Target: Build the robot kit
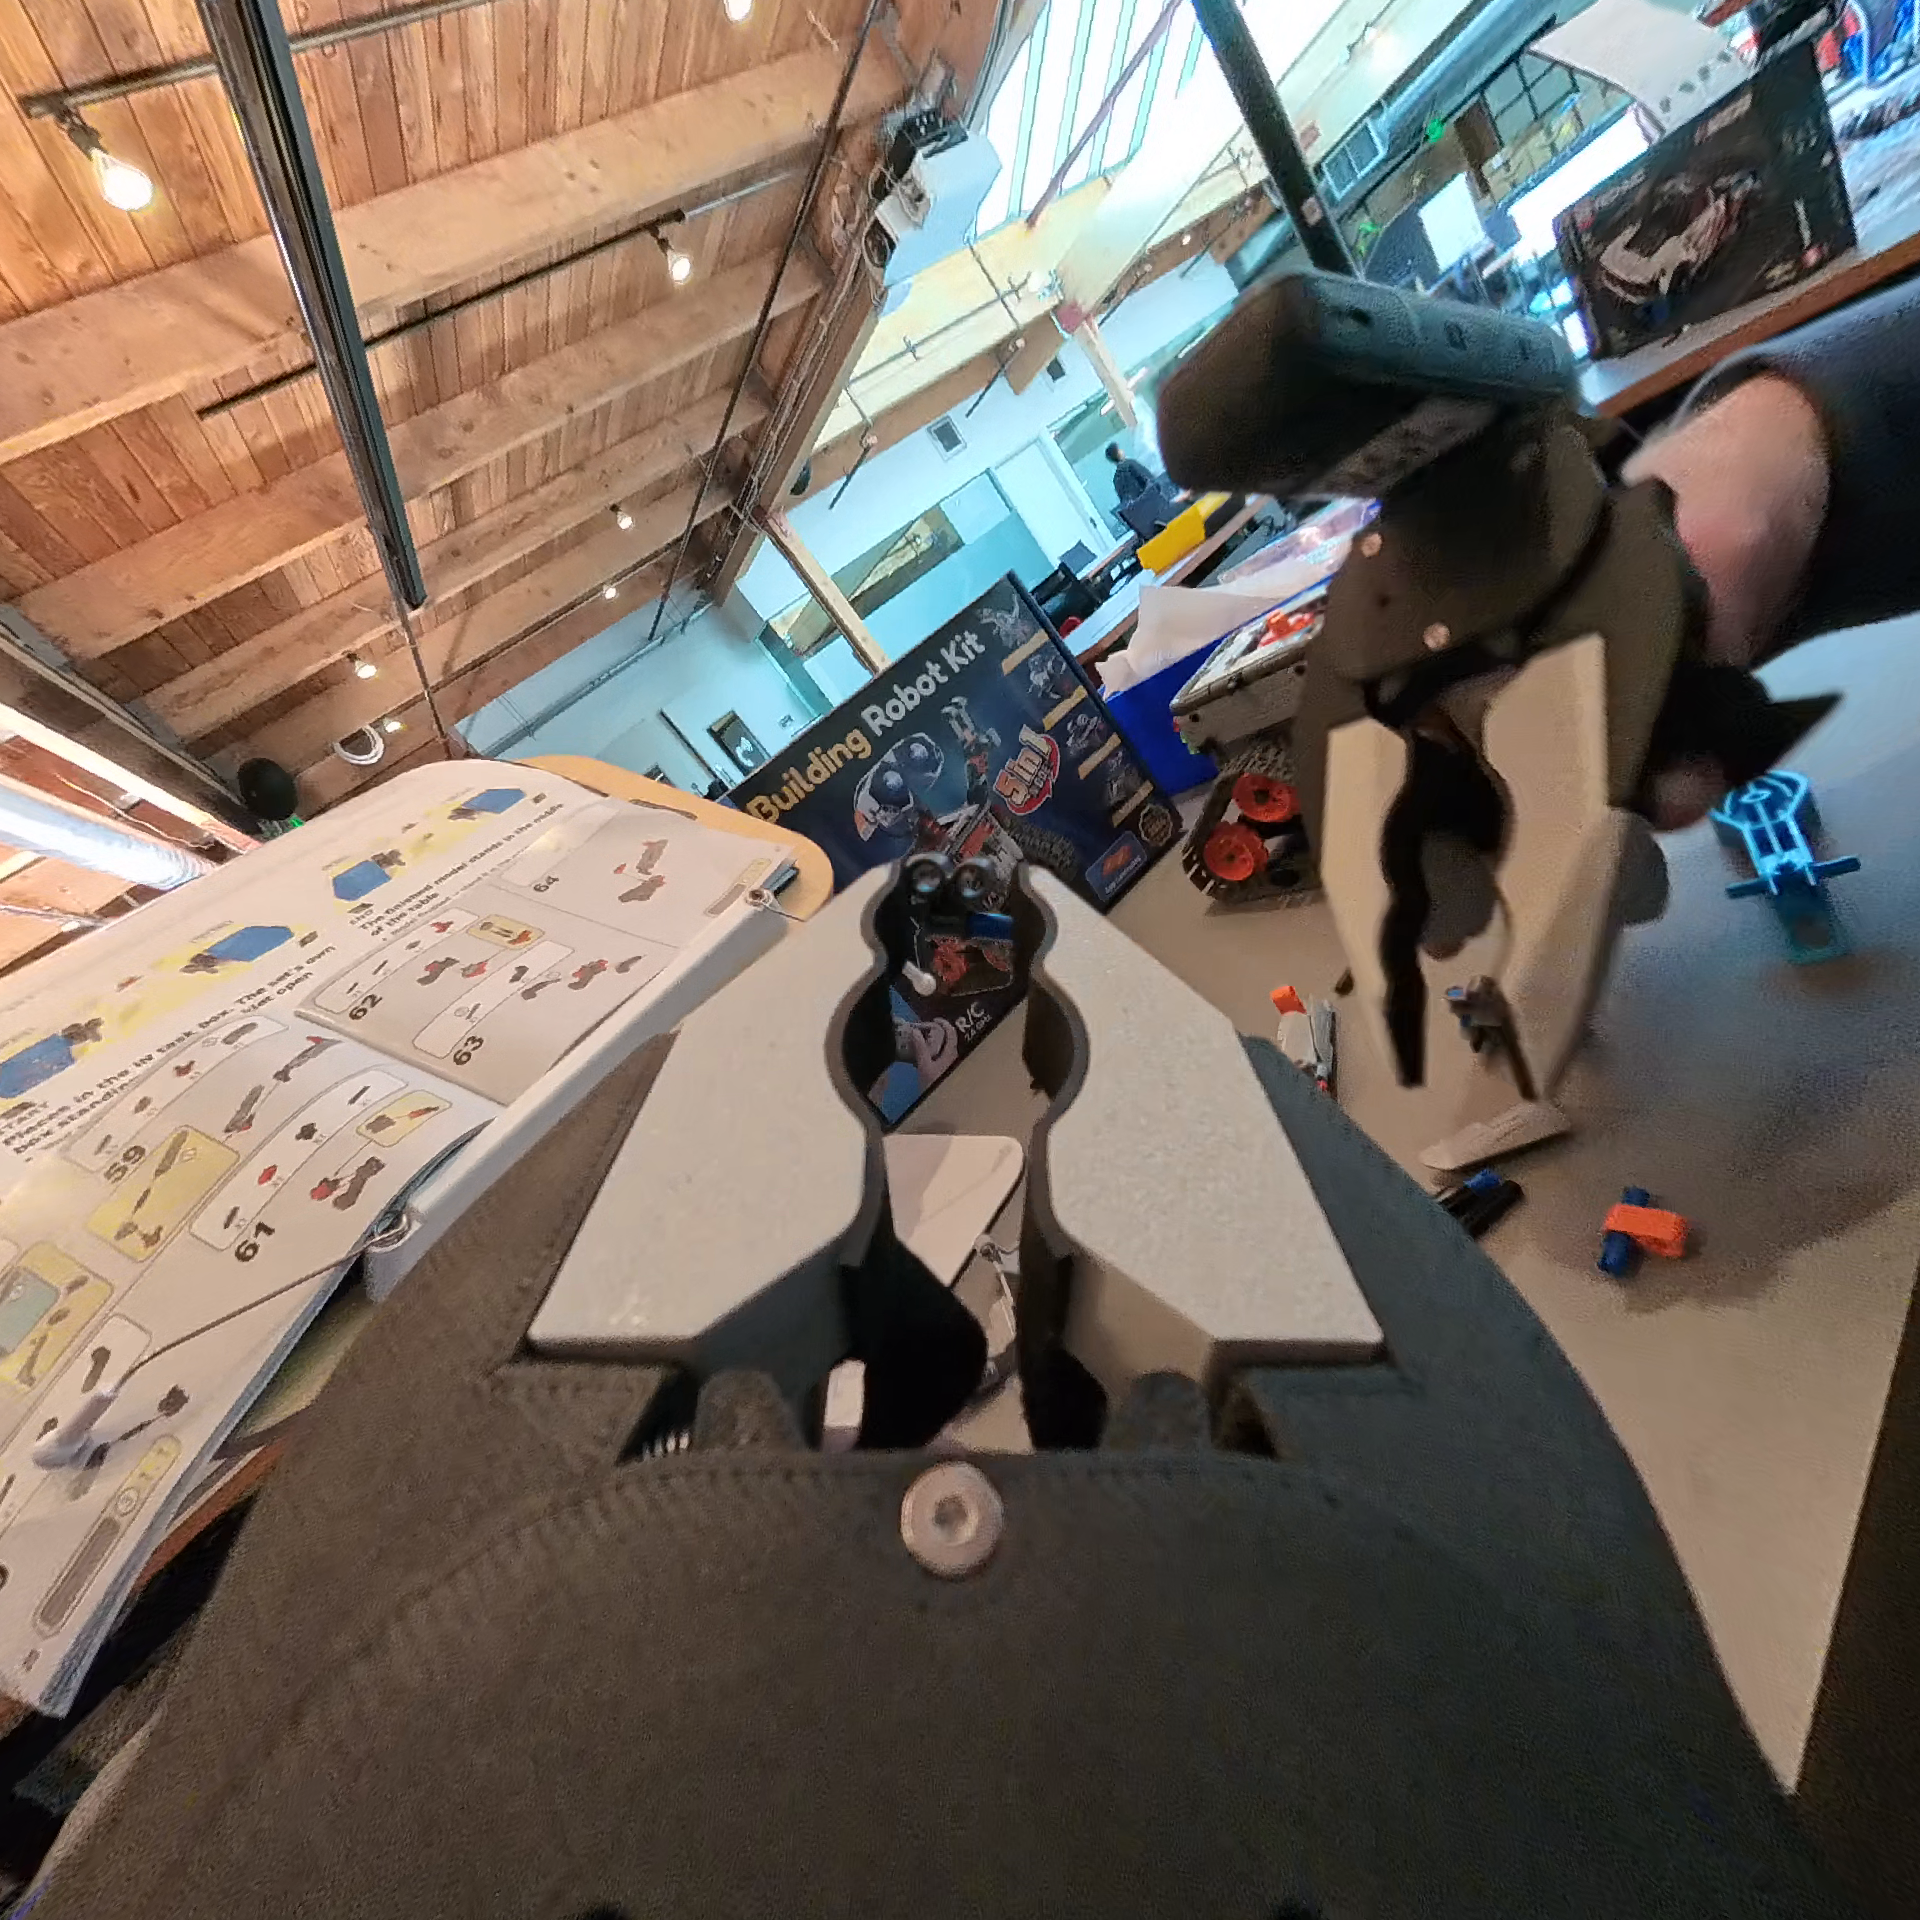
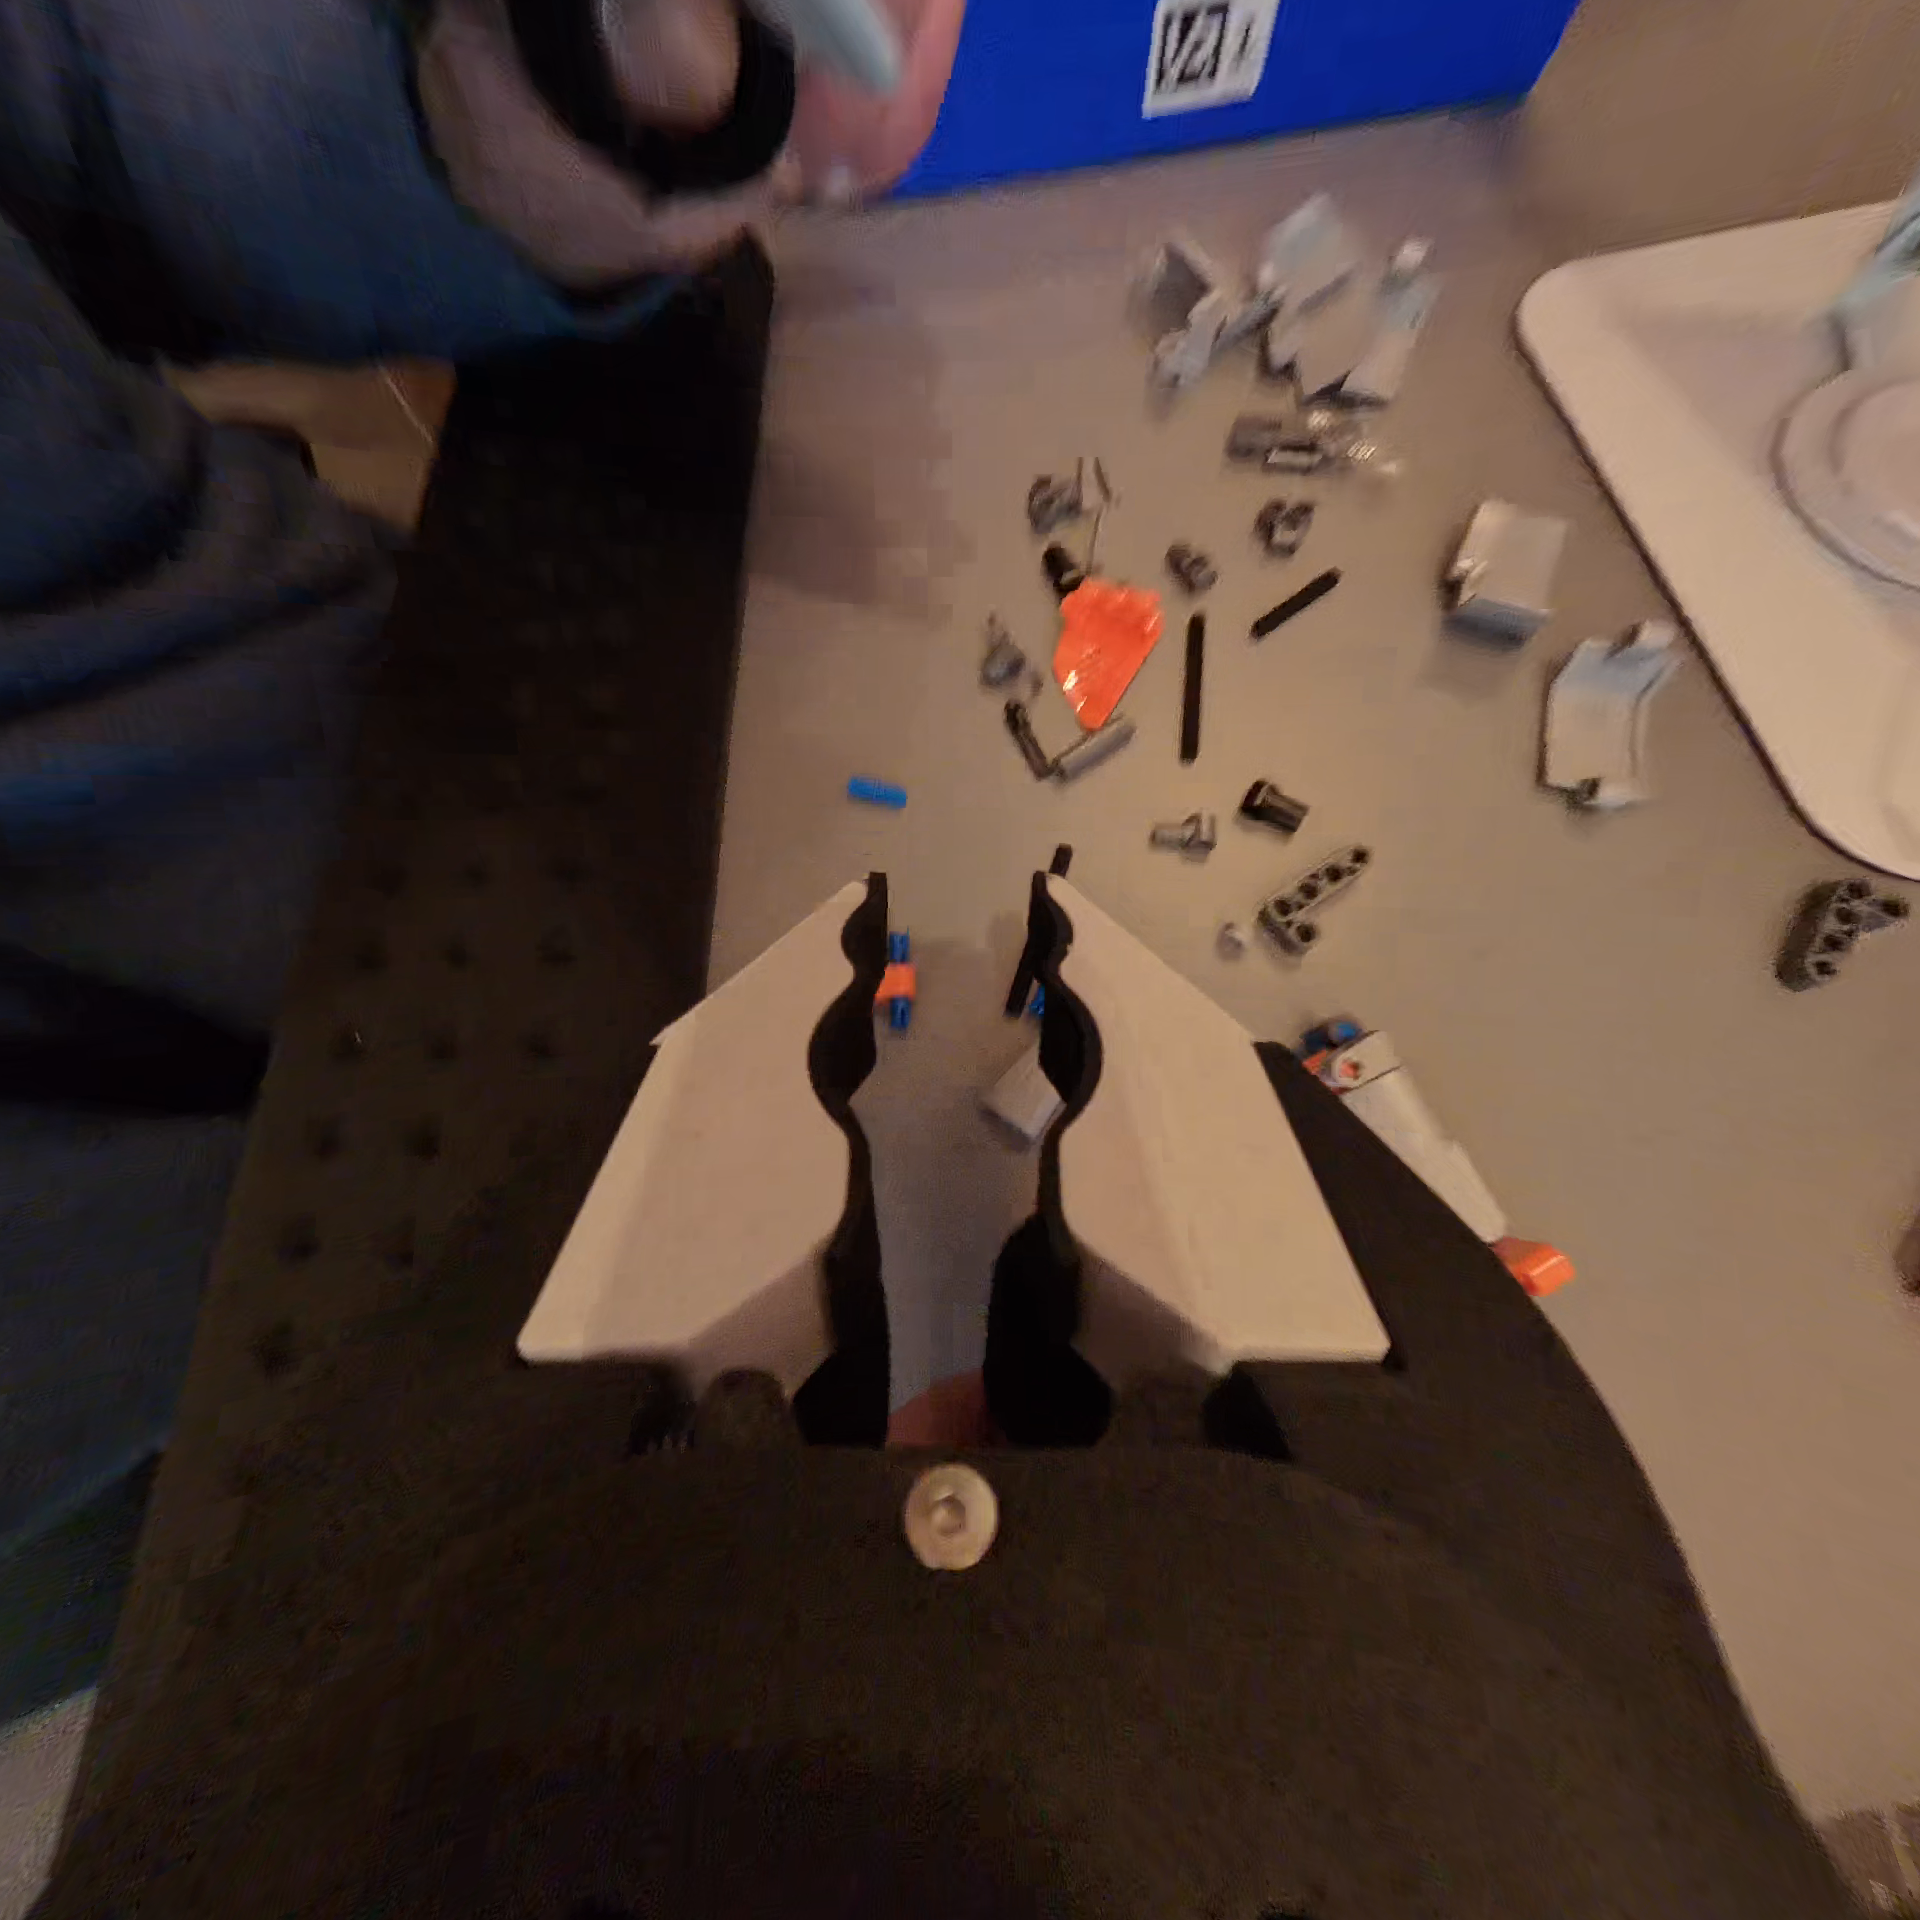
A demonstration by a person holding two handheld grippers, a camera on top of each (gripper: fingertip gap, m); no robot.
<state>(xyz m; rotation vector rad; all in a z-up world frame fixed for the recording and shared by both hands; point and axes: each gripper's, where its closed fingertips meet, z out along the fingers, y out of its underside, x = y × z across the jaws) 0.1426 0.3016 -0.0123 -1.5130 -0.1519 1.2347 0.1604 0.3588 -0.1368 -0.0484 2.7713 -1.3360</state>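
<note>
My left gripper [image 1: 956, 883] is open and empty. It is tilted up, away from the grey table [image 1: 1714, 1403], and points toward a dark robot-kit box [image 1: 966, 790]. An open instruction booklet [image 1: 312, 1039] lies to its left. My right gripper [image 2: 956, 883] is open and hovers over loose building pieces on the table [image 2: 1455, 1039]. An orange-and-blue connector [image 2: 896, 982] lies by its left finger and a black pin [image 2: 1023, 977] by its right finger. In the left wrist view a hand holds the right gripper [image 1: 1475, 1070] with its tips pointing down.
Around the tips lie an orange panel [image 2: 1107, 649], black axles [image 2: 1192, 686], grey beams [image 2: 1314, 899] and a blue pin [image 2: 876, 792]. A white tray [image 2: 1714, 468] sits right, a blue box [image 2: 1195, 83] far. A tracked model [image 1: 1247, 831] and blue frame [image 1: 1777, 862] stand nearby. My right fingertips sit around 15 cm from my left ones. The left gripper is farther from the blue pin [image 2: 876, 792], some 15 cm, than the right, some 7 cm.
</note>
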